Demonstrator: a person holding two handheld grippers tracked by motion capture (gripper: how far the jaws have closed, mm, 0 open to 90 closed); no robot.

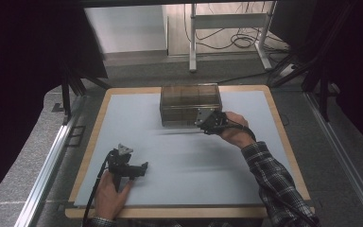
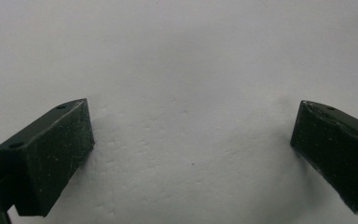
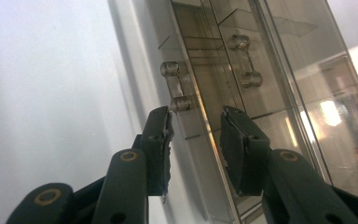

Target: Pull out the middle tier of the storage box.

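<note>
At the table's twelve o'clock edge, the right gripper, jaws partly open and gripping nothing, nears the clear drawer box's handle, so a skewed approach risks sliding off it.

Ahead of the right hand-held gripper stands the one obstacle on the counter: a clear brown drawer box, its front wall just beyond the jaws, which straddle a thin front panel edge just below a clear handle. To that gripper's left the counter surface lies bare, and behind it, toward the person, there is open room too. The left hand-held gripper rests well apart from the box, with bare pale counter between and beyond its widely parted jaws.
</note>
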